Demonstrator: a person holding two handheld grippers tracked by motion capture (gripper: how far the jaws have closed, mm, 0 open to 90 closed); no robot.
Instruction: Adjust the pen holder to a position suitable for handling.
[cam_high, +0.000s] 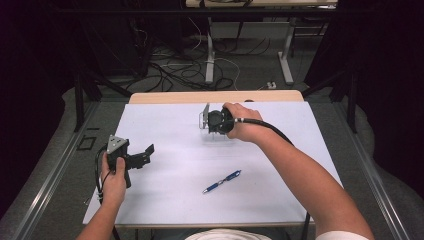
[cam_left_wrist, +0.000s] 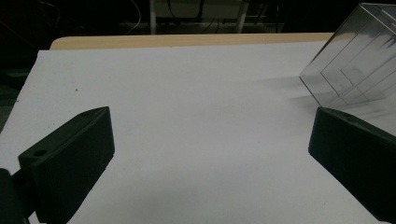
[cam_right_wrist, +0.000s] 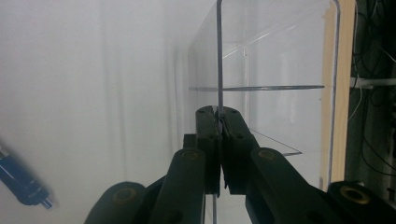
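Note:
A clear plastic box (cam_high: 220, 138) sits tilted at the far middle of the white table top (cam_high: 170, 195). My right gripper (cam_high: 207, 123) is over the box, and in the right gripper view this gripper (cam_right_wrist: 217, 115) is shut on one thin wall of the clear box (cam_right_wrist: 275, 70). A blue pen (cam_high: 222, 181) lies on the sheet nearer the person, apart from both grippers; its tip also shows in the right gripper view (cam_right_wrist: 21, 179). My left gripper (cam_high: 142, 155) hovers at the left with its jaws wide open and nothing between them (cam_left_wrist: 210, 122). The box (cam_left_wrist: 355, 70) stands off to its right.
The white sheet ends at a wooden table edge (cam_high: 215, 96) at the far side. Beyond it are desk legs (cam_high: 210, 60) and loose cables (cam_high: 175, 70) on the floor. Dark frame bars (cam_high: 79, 95) stand at both sides of the table.

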